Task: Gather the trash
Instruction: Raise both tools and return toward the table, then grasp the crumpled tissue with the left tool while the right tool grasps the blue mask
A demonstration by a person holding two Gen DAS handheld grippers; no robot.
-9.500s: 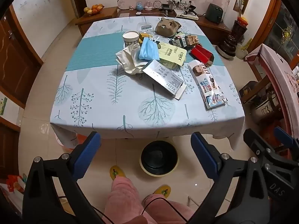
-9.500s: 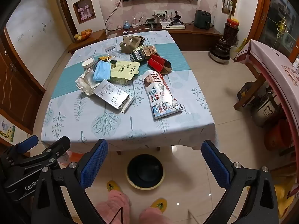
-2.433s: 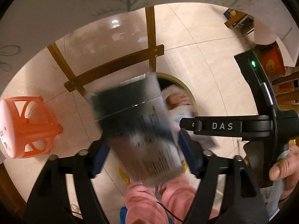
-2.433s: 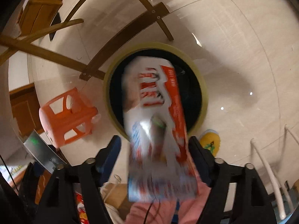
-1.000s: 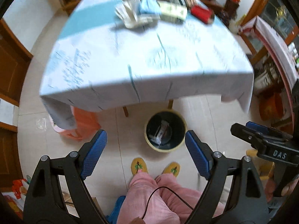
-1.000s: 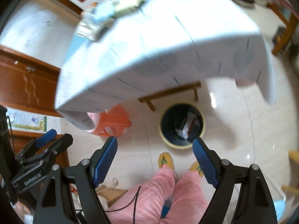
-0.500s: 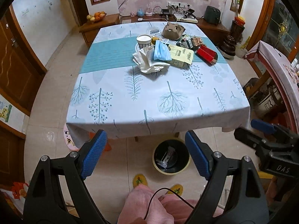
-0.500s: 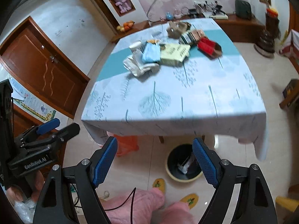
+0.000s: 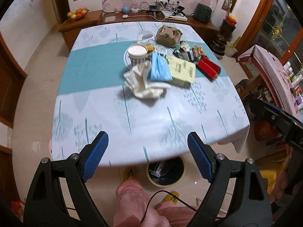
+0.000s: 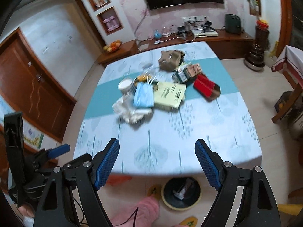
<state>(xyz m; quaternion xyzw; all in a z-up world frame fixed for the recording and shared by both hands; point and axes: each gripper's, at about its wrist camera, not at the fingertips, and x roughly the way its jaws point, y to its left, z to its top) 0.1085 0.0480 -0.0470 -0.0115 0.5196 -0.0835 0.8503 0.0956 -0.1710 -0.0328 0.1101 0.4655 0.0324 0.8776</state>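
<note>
1. My left gripper (image 9: 147,153) has its blue-padded jaws spread wide with nothing between them, over the near edge of the table covered in a pale blue tree-print cloth (image 9: 151,117).
2. My right gripper (image 10: 157,162) is just as wide apart and also empty, above the same near edge of the table.
3. The trash left to collect sits in a cluster around the teal band across the cloth, well apart from both grippers.
4. Nearest to me is a crumpled white tissue wad (image 9: 144,85), with a folded light blue face mask (image 9: 159,68) lying partly on it.
5. Behind the wad stands a white paper cup (image 9: 137,54).
6. To the right of the mask lies a flat pale yellow printed packet (image 9: 182,70), the mask's edge overlapping it.
7. Further right is a red rectangular box (image 9: 208,68), lying flat and slightly blurred.
8. At the far side of the pile sits a brown crumpled paper bag (image 9: 167,35), with small dark wrappers (image 9: 186,52) between it and the red box.
9. On the floor below the near table edge stands a round black bin with a yellow rim (image 9: 166,172), holding some packaging already.
10. My pink-trousered leg (image 9: 136,204) and yellow slippers (image 9: 170,196) are beside the bin.
</note>
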